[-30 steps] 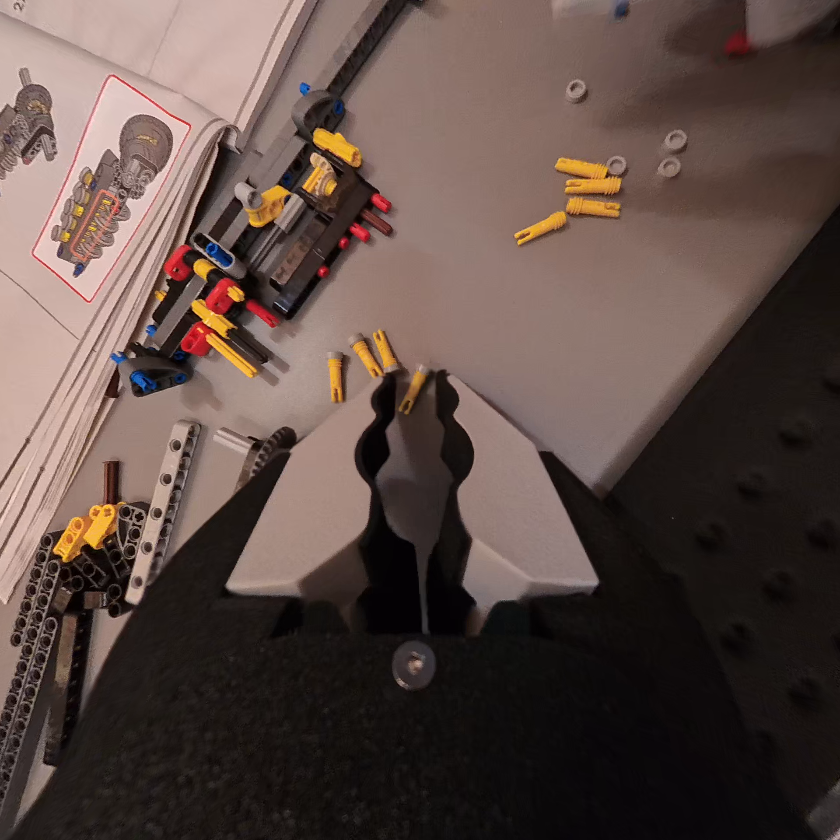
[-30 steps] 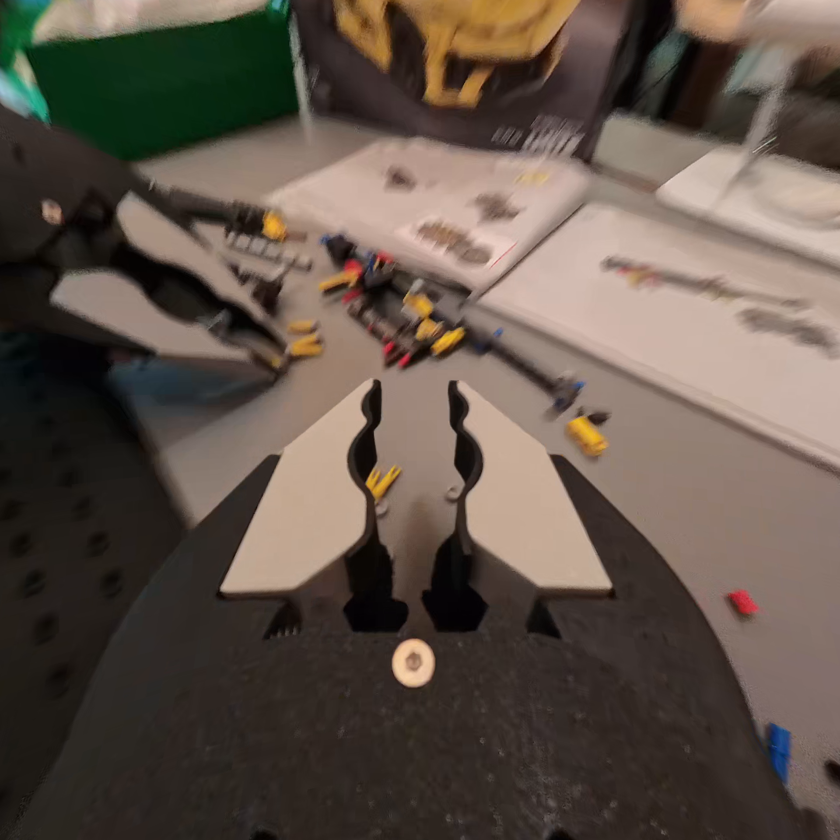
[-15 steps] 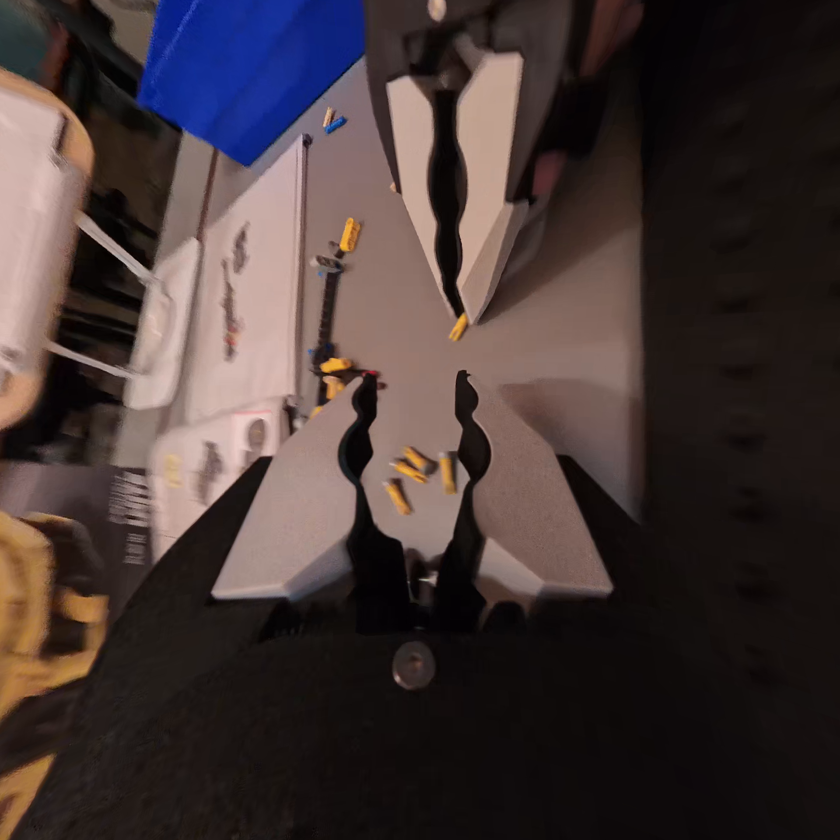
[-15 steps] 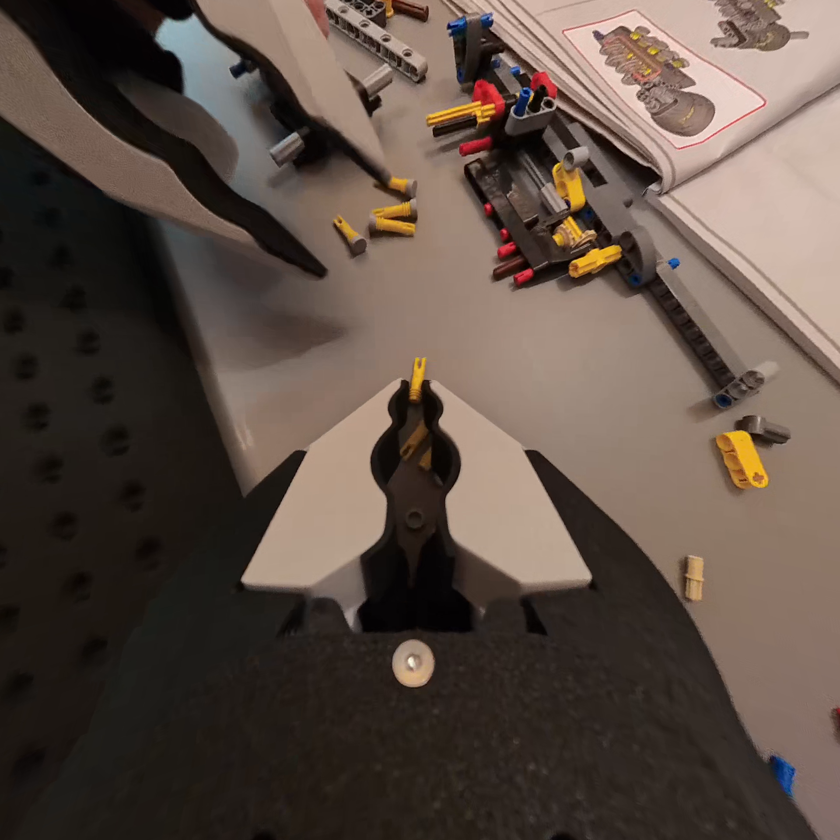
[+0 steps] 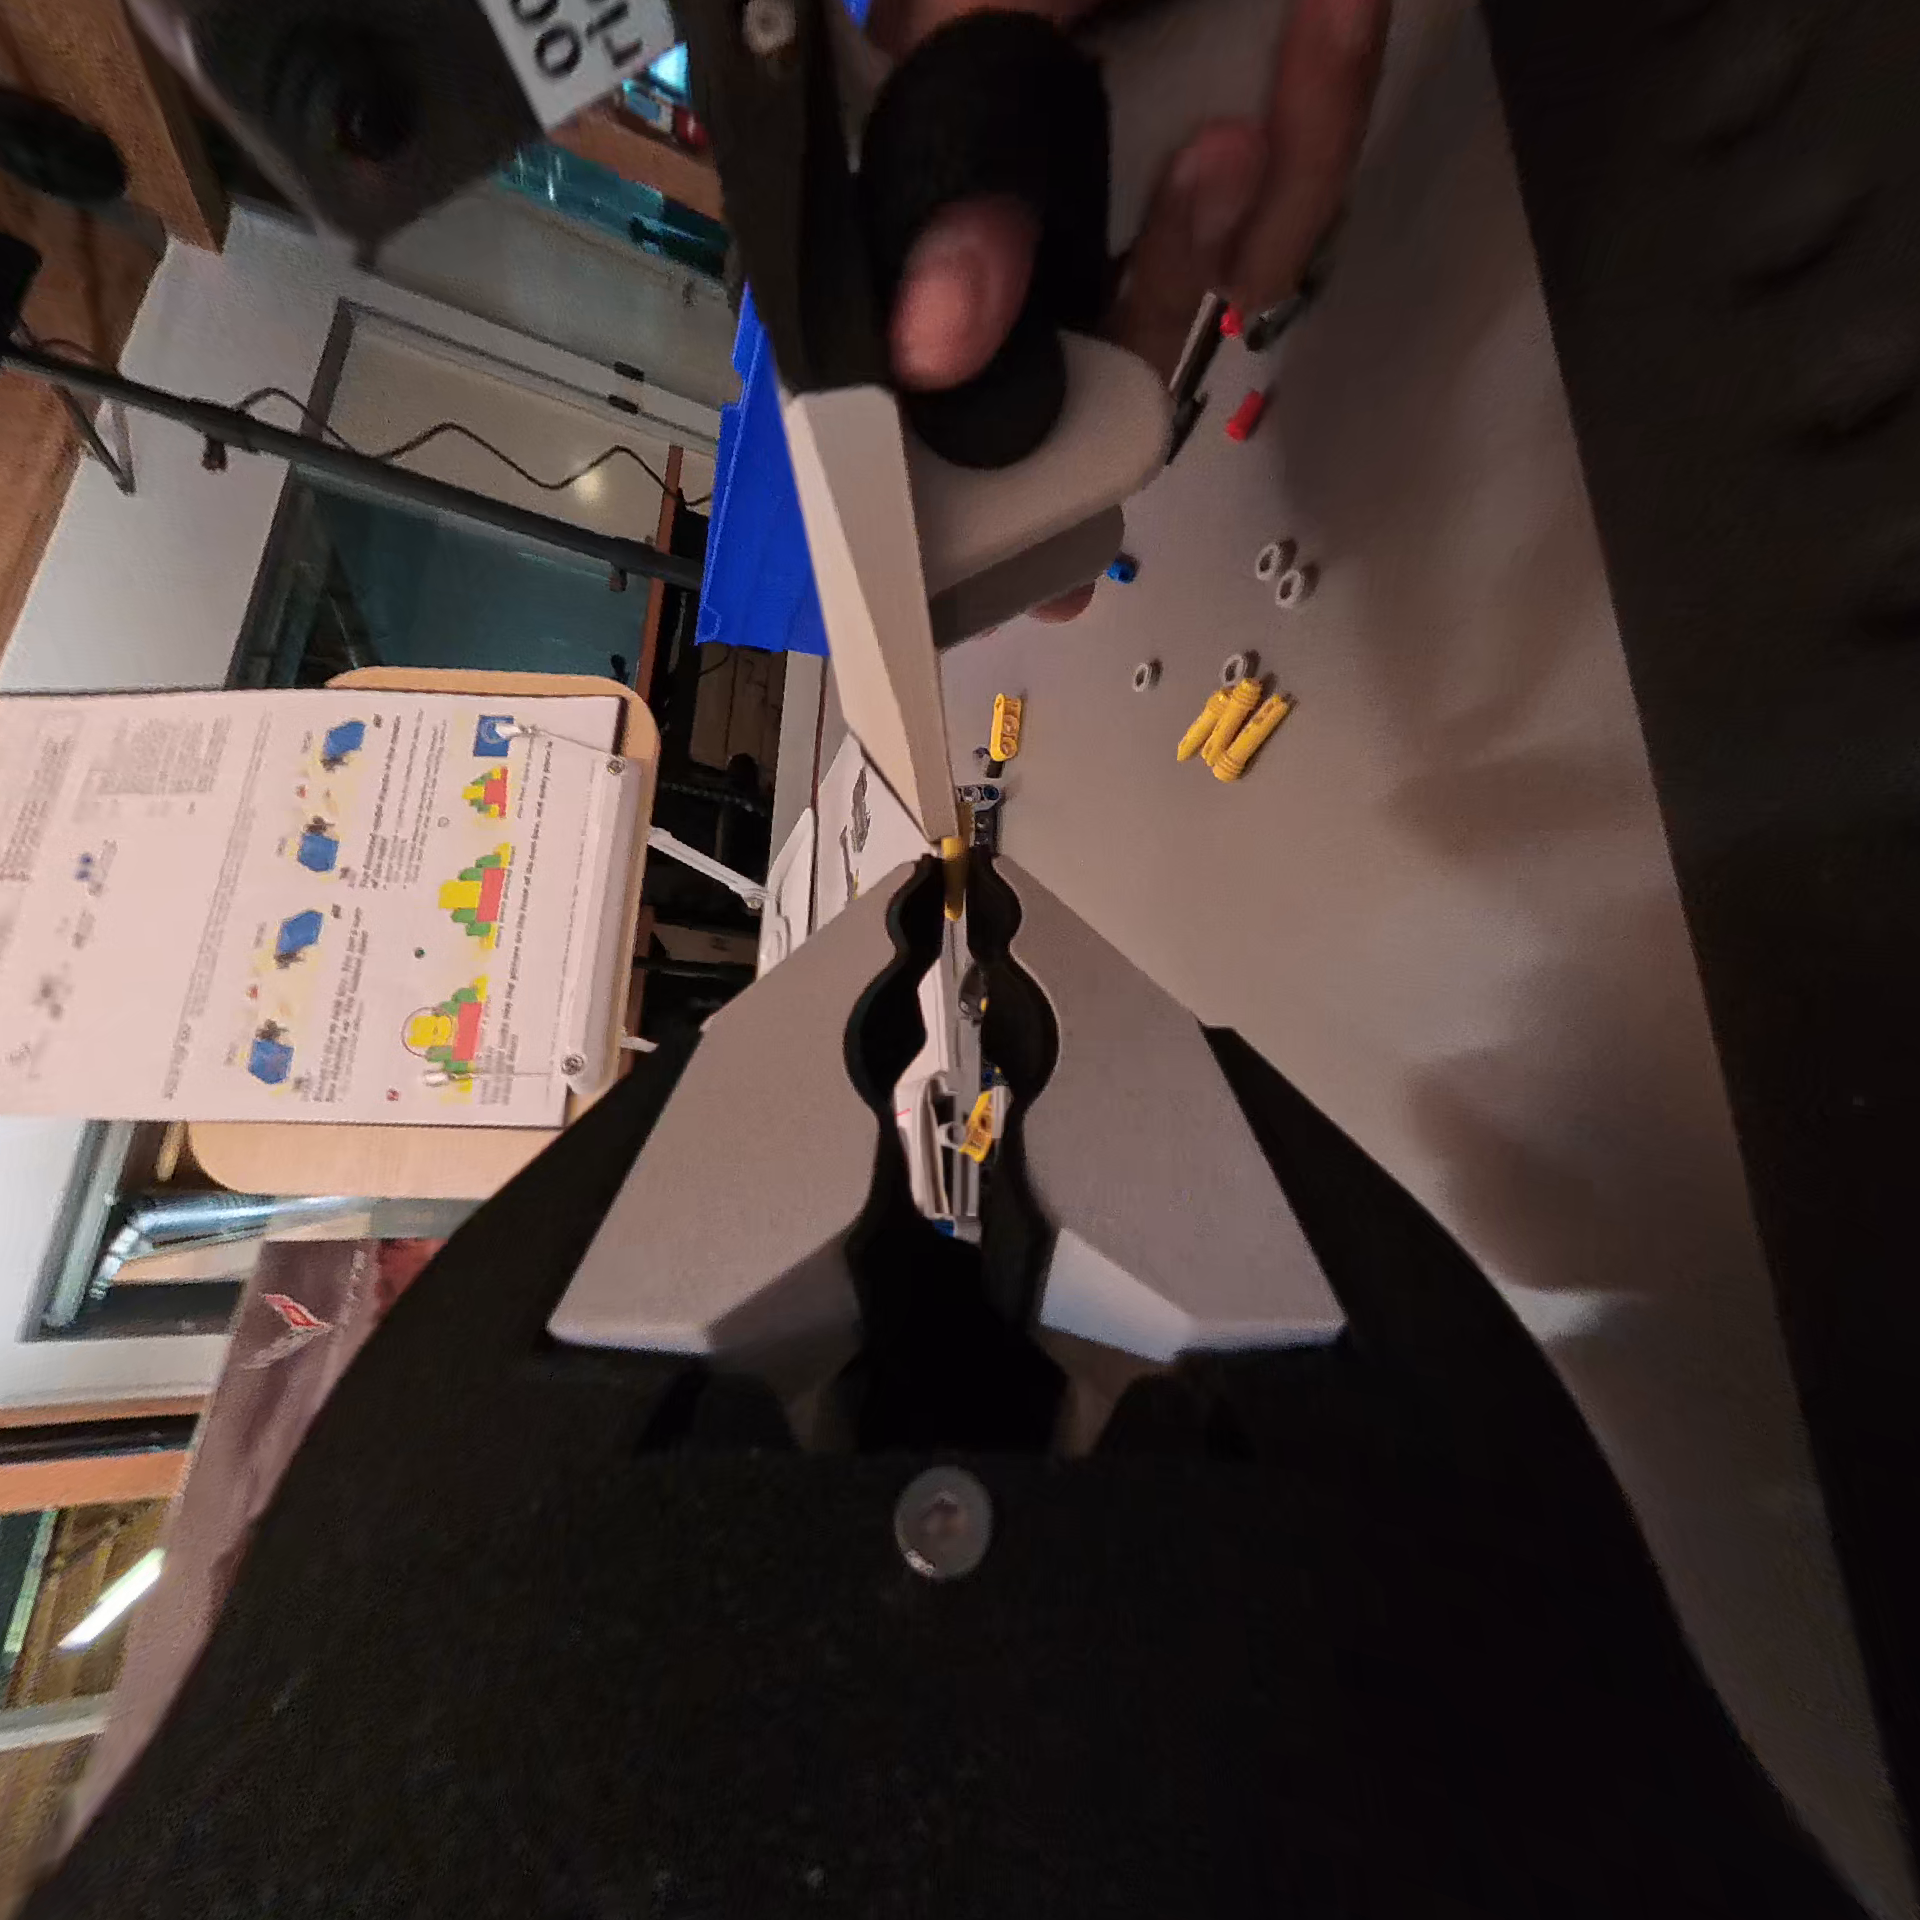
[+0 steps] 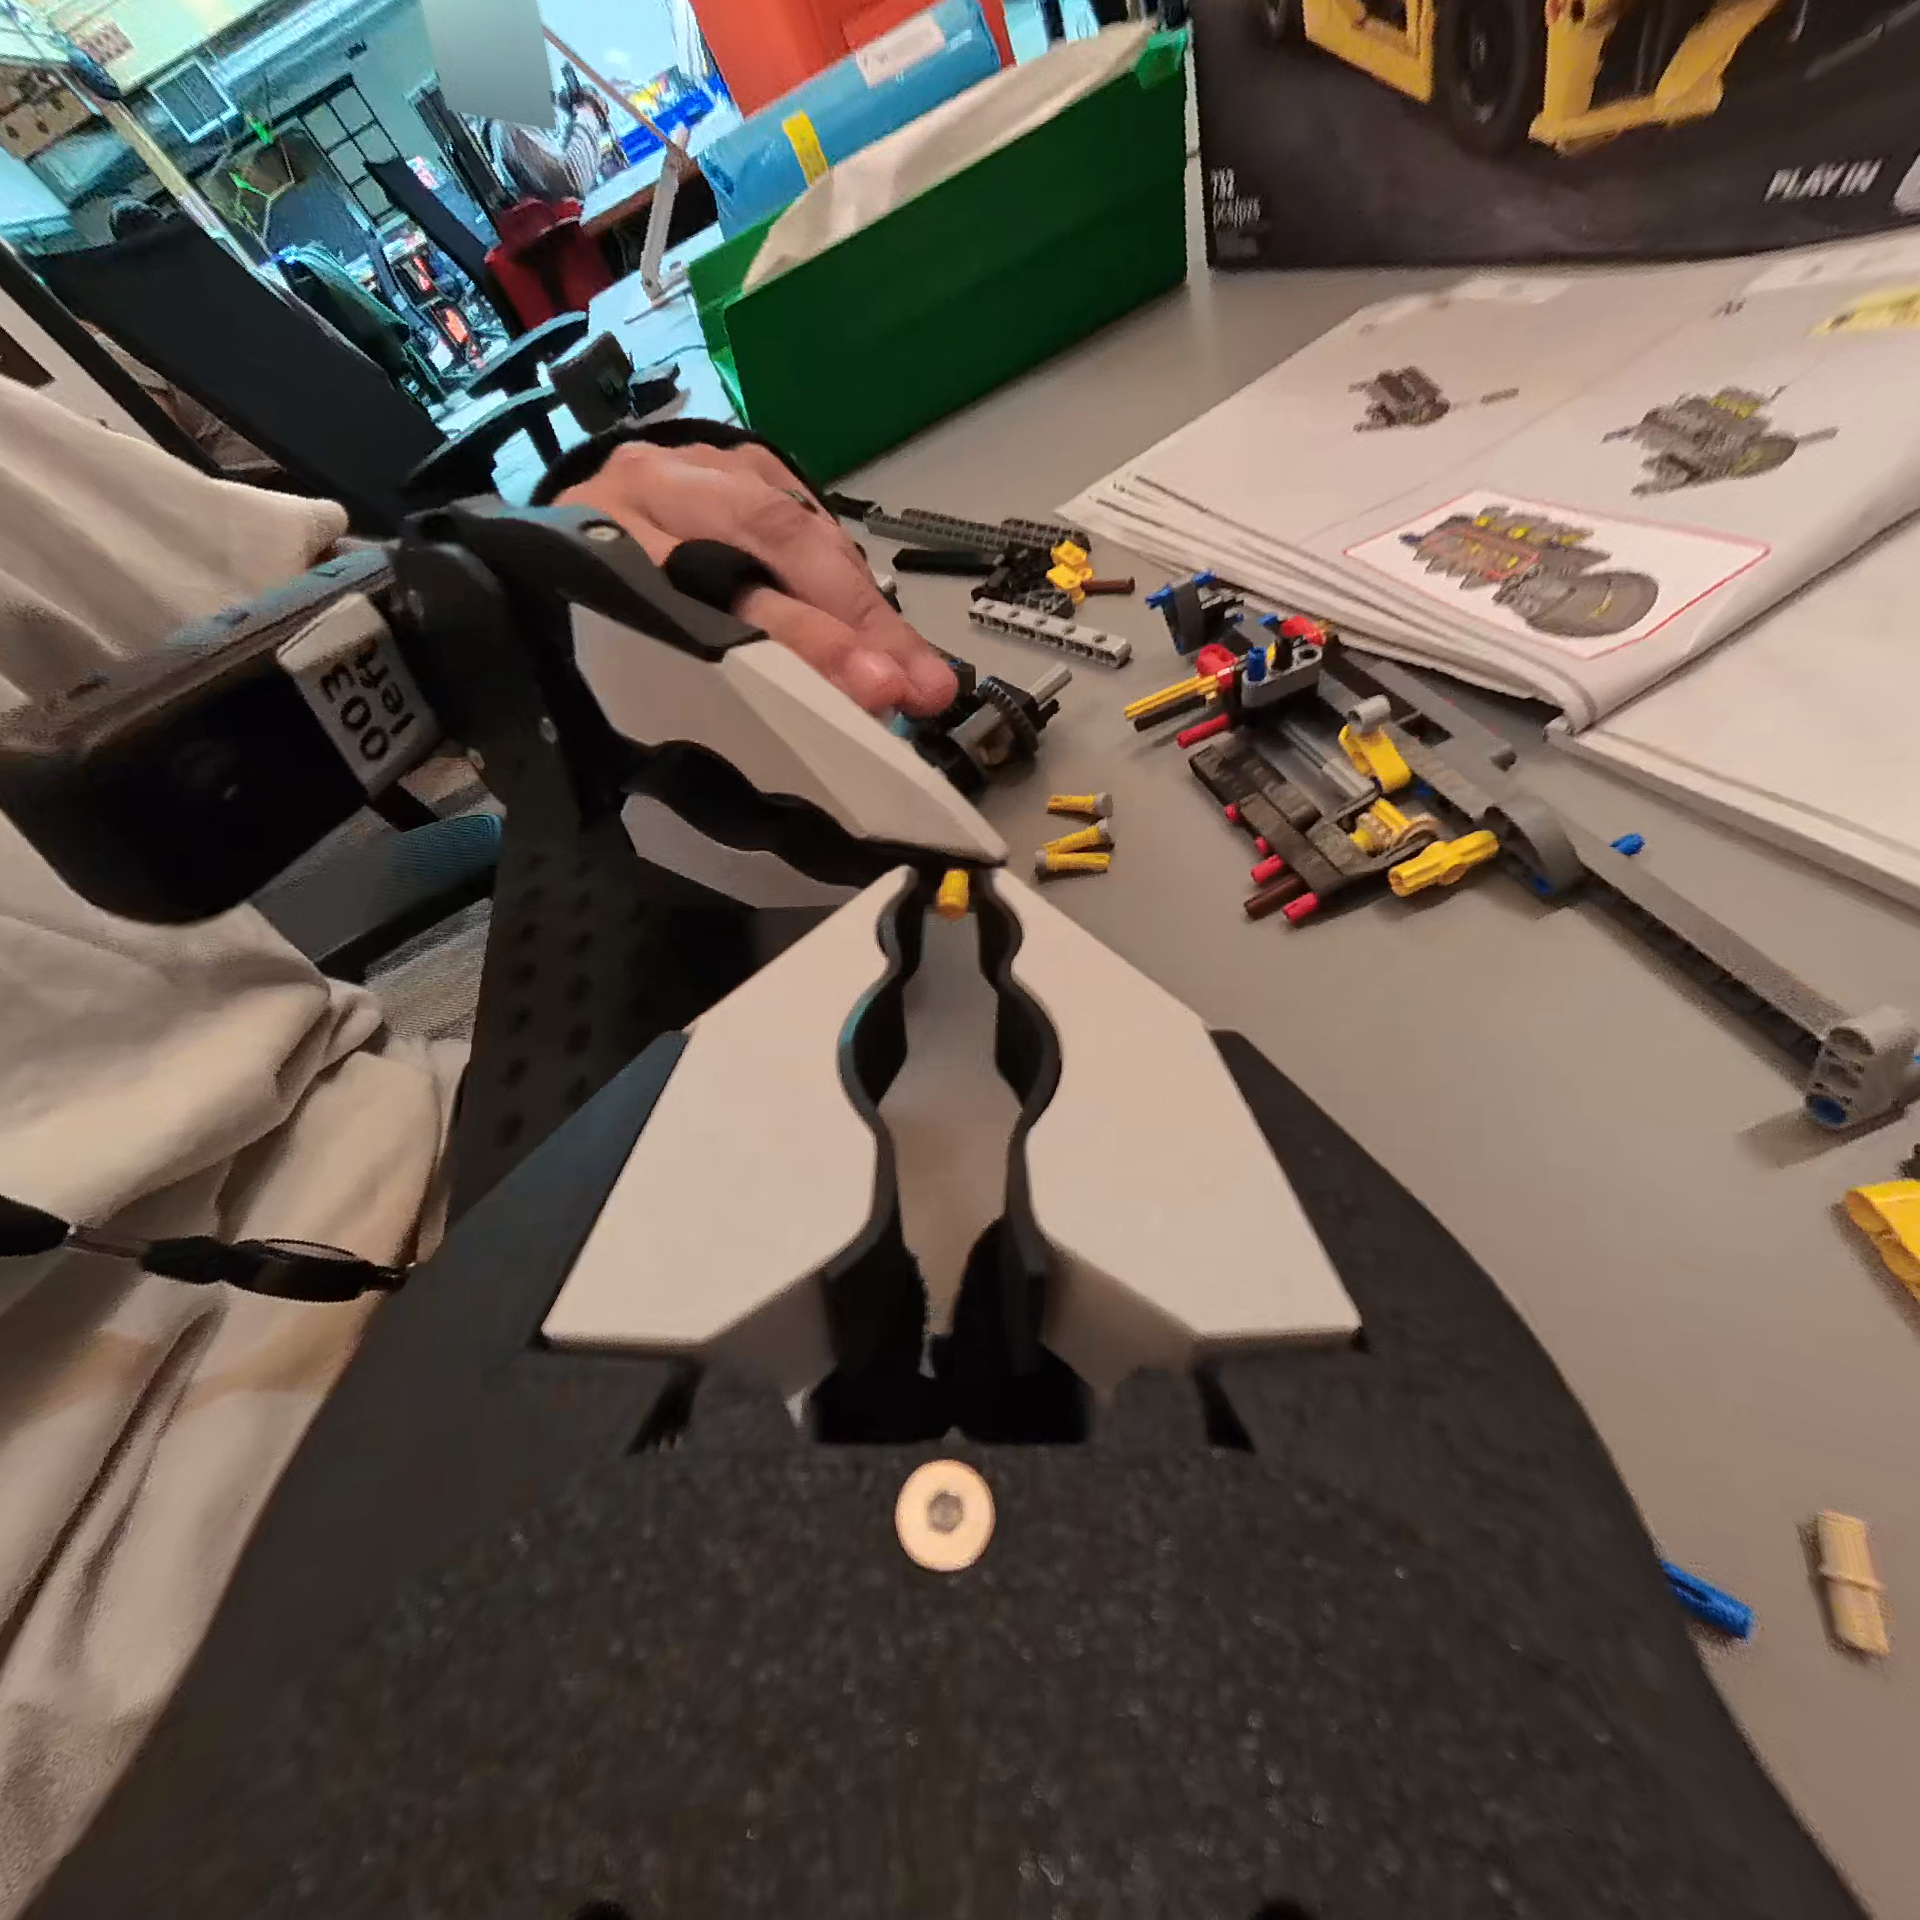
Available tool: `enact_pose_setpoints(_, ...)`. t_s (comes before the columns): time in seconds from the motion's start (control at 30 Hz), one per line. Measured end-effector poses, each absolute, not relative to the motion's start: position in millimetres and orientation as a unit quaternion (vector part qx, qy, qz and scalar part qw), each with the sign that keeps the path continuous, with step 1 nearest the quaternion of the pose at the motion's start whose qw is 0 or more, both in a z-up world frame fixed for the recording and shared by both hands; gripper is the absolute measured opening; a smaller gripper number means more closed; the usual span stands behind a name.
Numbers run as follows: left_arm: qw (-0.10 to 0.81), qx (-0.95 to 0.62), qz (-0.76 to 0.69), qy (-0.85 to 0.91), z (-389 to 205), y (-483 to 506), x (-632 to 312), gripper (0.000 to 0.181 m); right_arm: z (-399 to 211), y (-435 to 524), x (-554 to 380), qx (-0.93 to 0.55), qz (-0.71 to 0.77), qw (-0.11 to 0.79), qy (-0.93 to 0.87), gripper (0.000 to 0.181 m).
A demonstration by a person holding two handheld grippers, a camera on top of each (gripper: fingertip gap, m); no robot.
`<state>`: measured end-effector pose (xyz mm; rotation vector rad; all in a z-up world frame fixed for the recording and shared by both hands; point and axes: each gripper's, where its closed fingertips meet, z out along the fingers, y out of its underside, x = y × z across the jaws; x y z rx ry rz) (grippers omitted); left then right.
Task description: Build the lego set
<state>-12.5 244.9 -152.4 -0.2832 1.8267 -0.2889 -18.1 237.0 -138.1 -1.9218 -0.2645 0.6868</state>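
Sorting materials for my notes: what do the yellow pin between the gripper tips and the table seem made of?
The yellow pin looks like moulded plastic, with even colour and a smooth, faintly glossy skin. The table looks like a matte grey laminate or painted board: flat, uniform, no grain; which one I cannot tell.

Right tongs pinching yellow pin at tips; left tongs tip touching pin. Loose pins, chassis, manual on table.
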Motion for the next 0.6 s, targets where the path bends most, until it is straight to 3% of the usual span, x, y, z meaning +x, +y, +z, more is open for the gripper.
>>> enact_pose_setpoints(0.17, 0.592, -0.151, -0.140, 0.779, -149, 245, -13, 0.003, -132, 236, -15, -0.791, 0.232, 0.553, -0.122, 0.006)
enact_pose_setpoints(0.6, 0.602, -0.168, -0.193, 0.757, -132, 240, -18, 0.002, -120, 232, -20, -0.766, 0.261, 0.572, -0.136, 0.005)
